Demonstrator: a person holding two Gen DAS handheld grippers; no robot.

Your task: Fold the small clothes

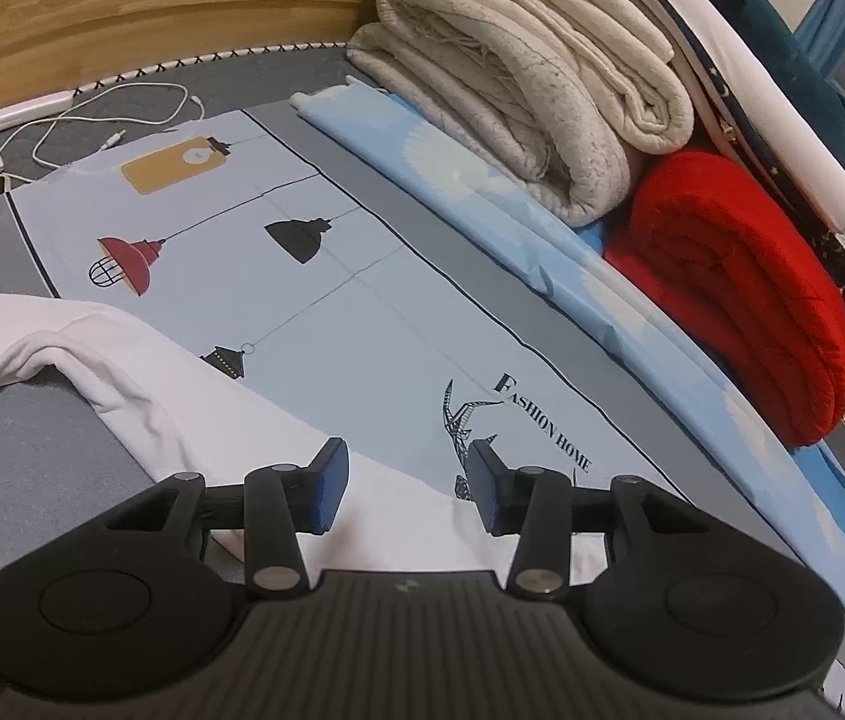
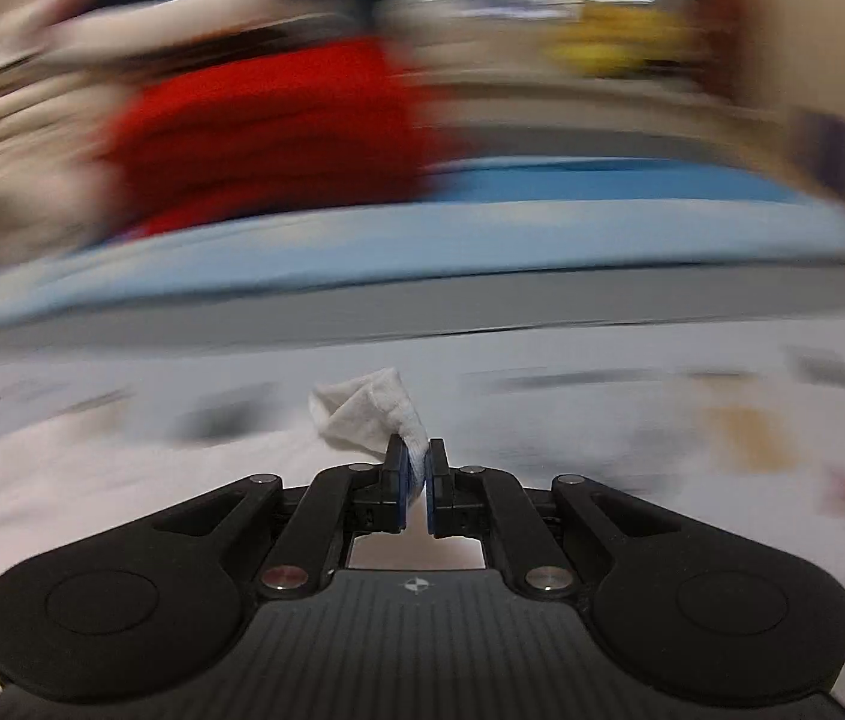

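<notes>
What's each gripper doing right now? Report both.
Left gripper: open, holding nothing, over the white garment.
Right gripper: closed on a pinch of white cloth.

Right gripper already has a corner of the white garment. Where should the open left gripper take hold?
The left gripper could pinch the white garment's near hem directly below, coming straight down: that edge lies flat, while the far sleeve is bunched.

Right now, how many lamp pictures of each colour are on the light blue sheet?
On the light blue sheet, left wrist view:
Red lamp: 1
Black lamps: 2
Total: 3
</notes>
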